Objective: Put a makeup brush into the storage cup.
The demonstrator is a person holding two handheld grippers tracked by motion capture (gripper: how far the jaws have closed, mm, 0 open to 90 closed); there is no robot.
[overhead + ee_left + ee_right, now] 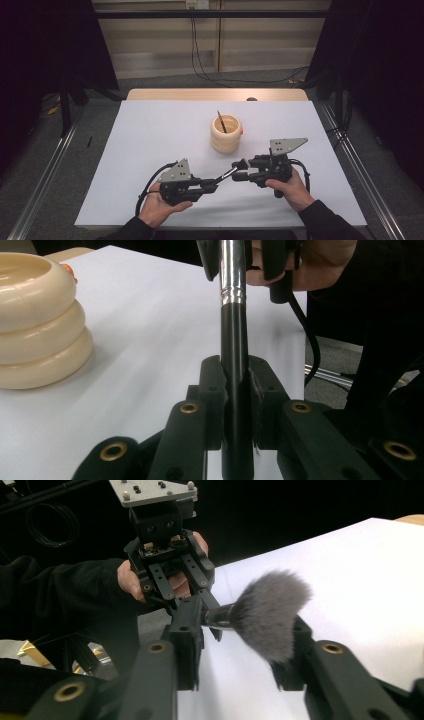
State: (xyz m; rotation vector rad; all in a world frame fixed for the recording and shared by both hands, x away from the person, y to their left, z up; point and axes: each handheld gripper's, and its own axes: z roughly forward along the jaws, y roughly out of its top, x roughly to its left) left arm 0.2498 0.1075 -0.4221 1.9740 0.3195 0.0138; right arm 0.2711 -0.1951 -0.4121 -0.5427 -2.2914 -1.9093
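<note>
Bristles of a makeup brush [267,612] are being surrounded by the spread jaws of the right gripper [241,170], without being squeezed. The brush's black handle [235,390] is being pinched between the closed jaws of the left gripper [212,186], and the brush is being held above the white surface [150,135], near its front edge, midway between the side edges. A cream ribbed holder [226,134] is being left standing toward the middle of the surface, with a thin stick [221,121] leaning inside it.
</note>
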